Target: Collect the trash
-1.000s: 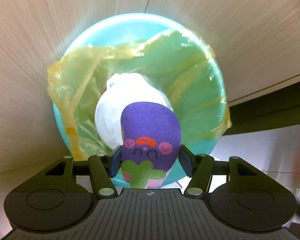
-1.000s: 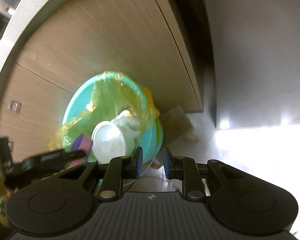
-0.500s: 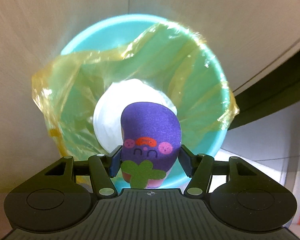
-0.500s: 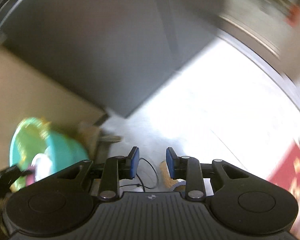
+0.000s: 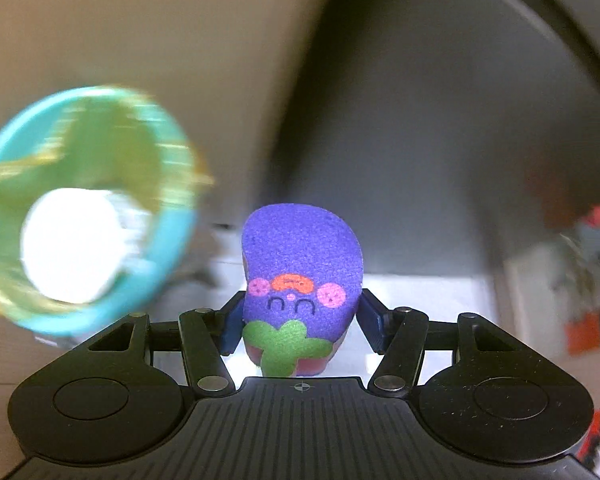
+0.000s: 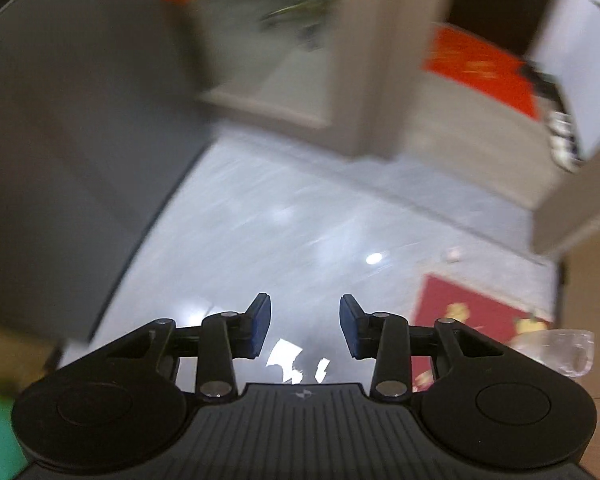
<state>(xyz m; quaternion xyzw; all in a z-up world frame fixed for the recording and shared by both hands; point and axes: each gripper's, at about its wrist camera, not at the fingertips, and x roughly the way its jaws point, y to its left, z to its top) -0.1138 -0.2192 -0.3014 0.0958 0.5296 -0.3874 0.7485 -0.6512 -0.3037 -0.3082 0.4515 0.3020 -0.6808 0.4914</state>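
The left tongs (image 5: 300, 320) pinch a purple sponge (image 5: 300, 276) right of the teal bin (image 5: 172, 248) — the right tongs (image 6: 304, 328), just opening, stand spread over bare floor (image 6: 300, 216).

Heavy motion blur, fisheye-bent edges, floor (image 6: 300, 216) glare, perhaps overhead light

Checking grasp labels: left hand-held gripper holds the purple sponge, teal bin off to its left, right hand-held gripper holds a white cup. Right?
Not quite. The right hand-held gripper holds nothing: its jaws have just been opening with only floor between them, per the right wrist view. The rest stands: left hand-held gripper holds the purple sponge, teal bin off to its left.
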